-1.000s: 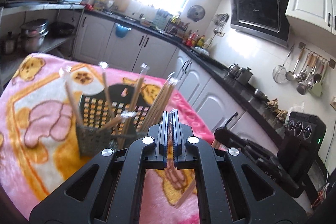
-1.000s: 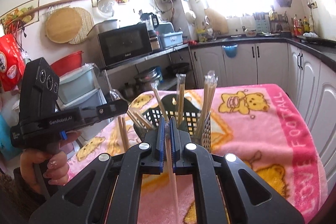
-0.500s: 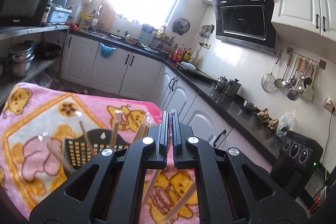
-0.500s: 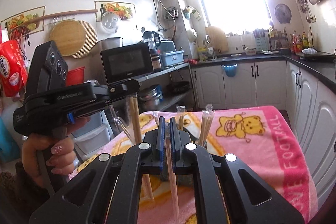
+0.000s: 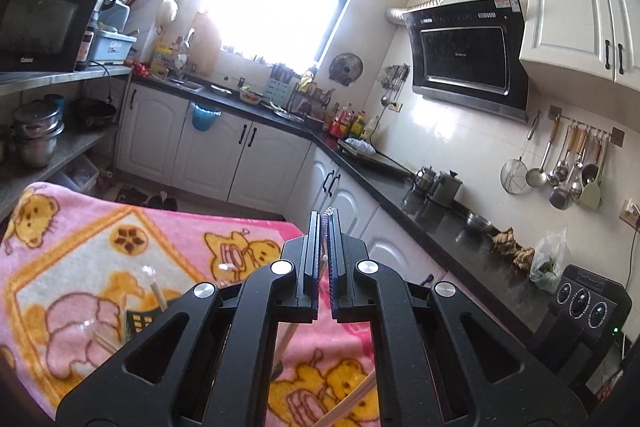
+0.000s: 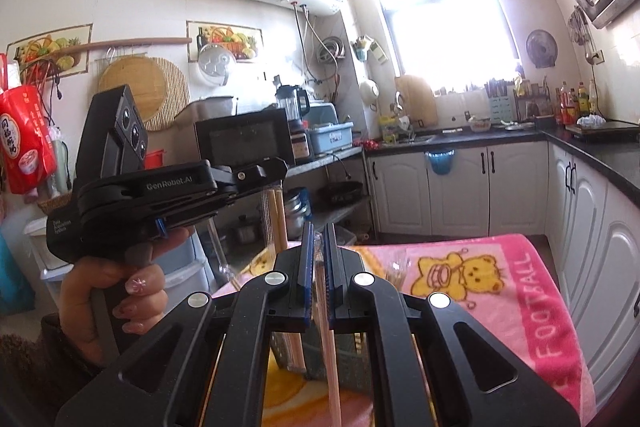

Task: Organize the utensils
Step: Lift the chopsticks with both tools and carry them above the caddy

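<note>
My left gripper (image 5: pixel 327 217) is shut on a wrapped pair of chopsticks (image 5: pixel 282 349) that hangs down below the jaws. From the right wrist view the left gripper (image 6: pixel 276 167) is held up at the left, its chopsticks (image 6: pixel 277 217) hanging down. My right gripper (image 6: pixel 318 231) is shut on another wrapped pair of chopsticks (image 6: pixel 333 375). The dark mesh utensil basket (image 6: pixel 340 363) sits low on the pink blanket (image 6: pixel 516 291), mostly hidden behind both grippers; a corner of it (image 5: pixel 138 323) with wrapped chopsticks (image 5: pixel 156 289) shows in the left wrist view.
A pink bear-print blanket (image 5: pixel 80 251) covers the table. White cabinets (image 5: pixel 208 151) and a black counter (image 5: pixel 440 227) run behind and to the right. A shelf with a microwave (image 6: pixel 244 143) and pots stands at the left.
Both grippers have risen and tilted upward with their chopsticks. The basket has dropped to the bottom of both views and is now mostly hidden.
</note>
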